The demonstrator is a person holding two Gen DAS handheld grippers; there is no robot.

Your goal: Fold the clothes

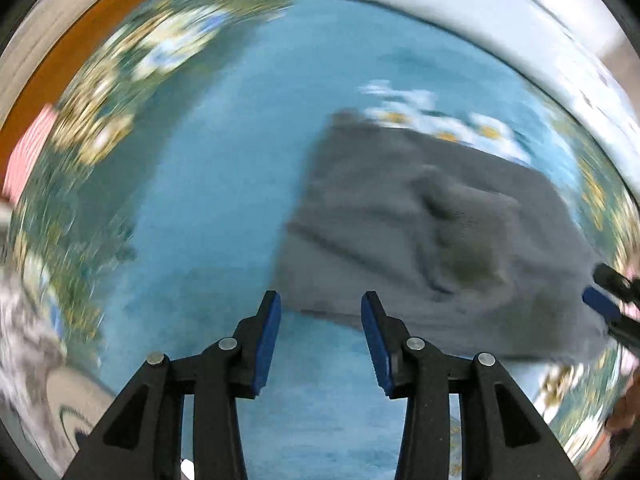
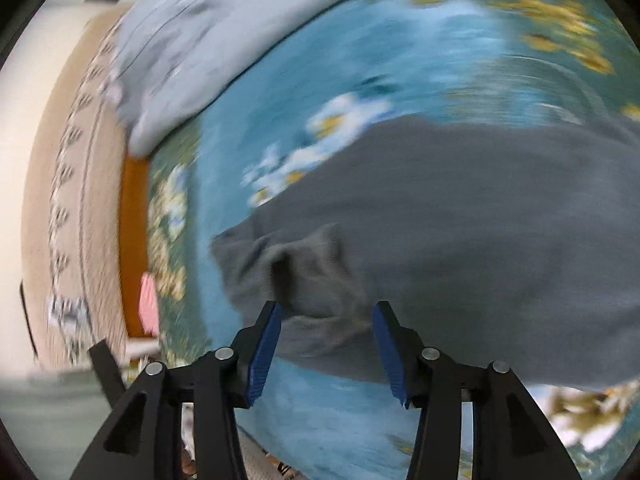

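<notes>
A grey garment point(image 1: 432, 232) lies folded on a blue bedspread with white and yellow flowers point(image 1: 224, 184); a rumpled flap sits on its top. My left gripper point(image 1: 320, 300) stands open just off the garment's near left corner, with nothing between its blue pads. In the right wrist view the same grey garment point(image 2: 460, 220) fills the right half, with a crumpled corner at its left end. My right gripper point(image 2: 327, 308) is open over that corner, its pads apart from the cloth. The right gripper's tip point(image 1: 604, 304) also shows at the garment's right edge. Both views are motion-blurred.
A pale blue pillow or quilt point(image 2: 192, 40) lies along the bed's far side. An orange bed frame edge point(image 2: 134, 248) and a pink striped item point(image 2: 149, 304) sit at the bedside. Beyond is a beige patterned surface point(image 2: 76, 200).
</notes>
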